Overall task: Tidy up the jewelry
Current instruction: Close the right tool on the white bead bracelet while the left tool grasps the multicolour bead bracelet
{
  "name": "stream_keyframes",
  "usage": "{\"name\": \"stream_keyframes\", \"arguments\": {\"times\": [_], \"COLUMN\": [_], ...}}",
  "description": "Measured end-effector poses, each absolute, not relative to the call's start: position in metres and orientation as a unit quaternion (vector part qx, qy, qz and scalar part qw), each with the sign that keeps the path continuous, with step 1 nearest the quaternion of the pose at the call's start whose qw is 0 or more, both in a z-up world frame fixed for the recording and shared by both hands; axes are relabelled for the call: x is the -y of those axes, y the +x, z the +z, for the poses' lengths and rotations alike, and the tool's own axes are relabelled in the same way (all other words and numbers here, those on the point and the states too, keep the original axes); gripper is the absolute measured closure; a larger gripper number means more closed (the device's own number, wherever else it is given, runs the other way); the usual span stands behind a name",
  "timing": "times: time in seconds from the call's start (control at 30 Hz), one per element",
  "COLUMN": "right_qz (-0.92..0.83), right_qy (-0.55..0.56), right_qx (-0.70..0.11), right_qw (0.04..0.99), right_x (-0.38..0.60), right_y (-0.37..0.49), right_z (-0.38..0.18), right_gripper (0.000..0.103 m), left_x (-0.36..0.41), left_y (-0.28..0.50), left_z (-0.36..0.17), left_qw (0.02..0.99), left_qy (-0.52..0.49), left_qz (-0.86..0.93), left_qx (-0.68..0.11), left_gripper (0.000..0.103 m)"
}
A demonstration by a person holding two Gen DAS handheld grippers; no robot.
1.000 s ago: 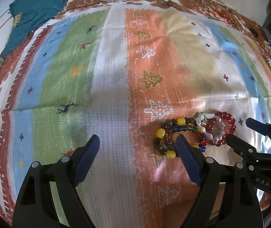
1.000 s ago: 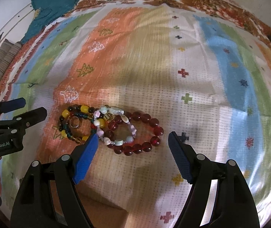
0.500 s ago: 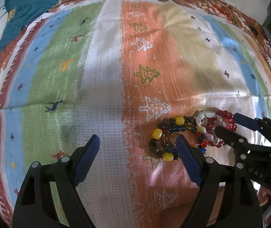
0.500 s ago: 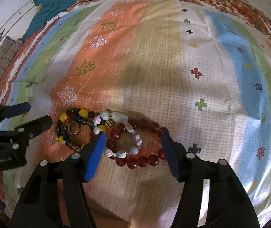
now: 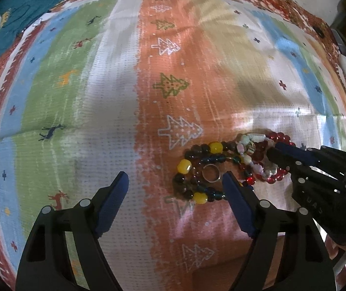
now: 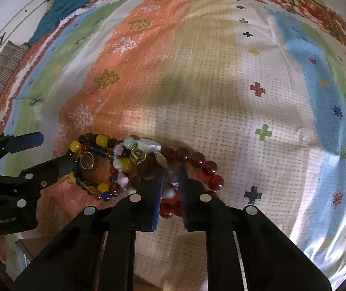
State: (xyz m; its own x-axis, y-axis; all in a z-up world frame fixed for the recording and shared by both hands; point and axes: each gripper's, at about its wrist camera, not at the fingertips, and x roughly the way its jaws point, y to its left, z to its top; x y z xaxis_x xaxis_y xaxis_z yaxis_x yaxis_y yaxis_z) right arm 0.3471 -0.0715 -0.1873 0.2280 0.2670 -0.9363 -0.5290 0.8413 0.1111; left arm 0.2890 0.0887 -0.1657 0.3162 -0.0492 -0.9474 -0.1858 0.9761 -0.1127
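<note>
Right gripper (image 6: 170, 189) now lowered and clamped on the bracelets (image 6: 170, 194), formerly wide.

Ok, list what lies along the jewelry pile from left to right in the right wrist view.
left gripper → silver ring → multicolour bead bracelet → pale stone bracelet → right gripper, closed on the overlapping bracelets → red bead bracelet

Right gripper (image 6: 170, 184) clamped; left gripper (image 5: 175, 186) closing.
</note>
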Motion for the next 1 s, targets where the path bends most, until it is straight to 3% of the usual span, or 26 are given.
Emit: {"name": "stream_keyframes", "arguments": {"times": [0.57,0.77,0.83,1.0], "right_qz": [0.262,0.251,0.246,0.244], "right_qy": [-0.108,-0.096,-0.095,-0.095], "right_qx": [-0.549,-0.547,-0.548,-0.548], "right_qw": [0.787,0.793,0.794,0.794], "right_x": [0.083,0.094,0.097,0.100], "right_y": [0.346,0.348,0.348,0.348], "right_z": [-0.172,-0.165,-0.165,-0.164], "right_gripper": [0.095,0.095,0.095,0.095], "left_x": [-0.070,-0.065,-0.063,-0.060], "left_y": [0.289,0.289,0.290,0.291], "left_z": [-0.167,-0.170,-0.173,-0.176], "left_qw": [0.799,0.795,0.792,0.790], "left_qy": [-0.097,-0.095,-0.096,-0.092], "left_qz": [0.019,0.016,0.014,0.016], "left_qx": [-0.593,-0.599,-0.603,-0.606], "left_gripper": [0.036,0.043,0.050,0.051]}}
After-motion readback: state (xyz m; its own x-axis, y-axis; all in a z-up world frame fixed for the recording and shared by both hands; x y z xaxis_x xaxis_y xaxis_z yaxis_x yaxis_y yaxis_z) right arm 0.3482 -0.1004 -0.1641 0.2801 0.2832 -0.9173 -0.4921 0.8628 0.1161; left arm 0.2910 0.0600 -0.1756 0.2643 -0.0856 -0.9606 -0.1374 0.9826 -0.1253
